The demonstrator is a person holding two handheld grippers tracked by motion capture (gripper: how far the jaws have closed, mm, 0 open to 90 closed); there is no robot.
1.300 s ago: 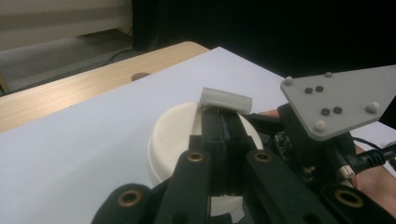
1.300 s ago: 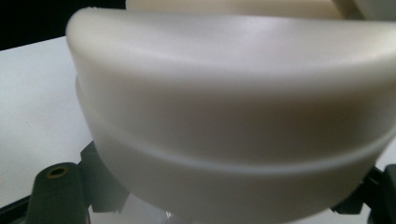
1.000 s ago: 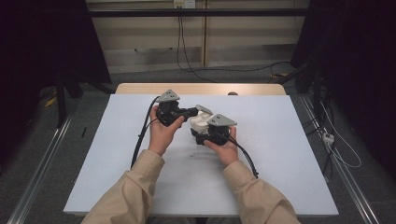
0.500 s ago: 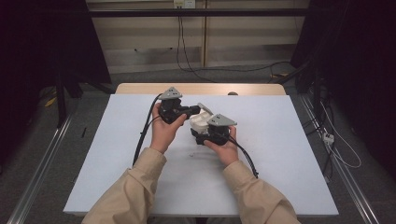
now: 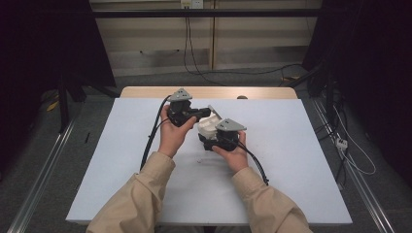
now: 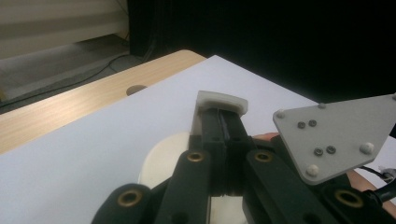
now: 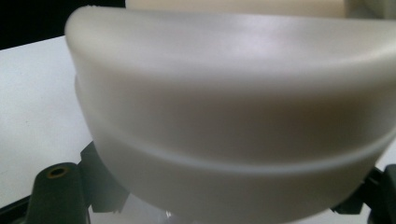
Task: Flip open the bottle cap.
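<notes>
While both jaws clamp, white container [image 5: 208, 127] is held.

Table [image 5: 291, 160]: white top sheet, plain, no pattern; a pale wood-grain edge strip [image 5: 262, 92] shows along the far side.

Container [image 5: 208, 127]: off-white, slightly translucent plastic, plain surface; cream tone in the right gripper view [image 7: 233, 116].

Left gripper [image 5: 201, 113]: black body and black jaws, brass-coloured rings at the pivots, grey three-cornered plate with dark and silver screws.

Right gripper [image 5: 210, 141]: black body, grey three-cornered plate.

Cables: black.

Sleeves [image 5: 145, 194]: beige, plain.

Floor [image 5: 53, 160]: grey. Background wall: pale beige panels, flanked by black curtains.
</notes>
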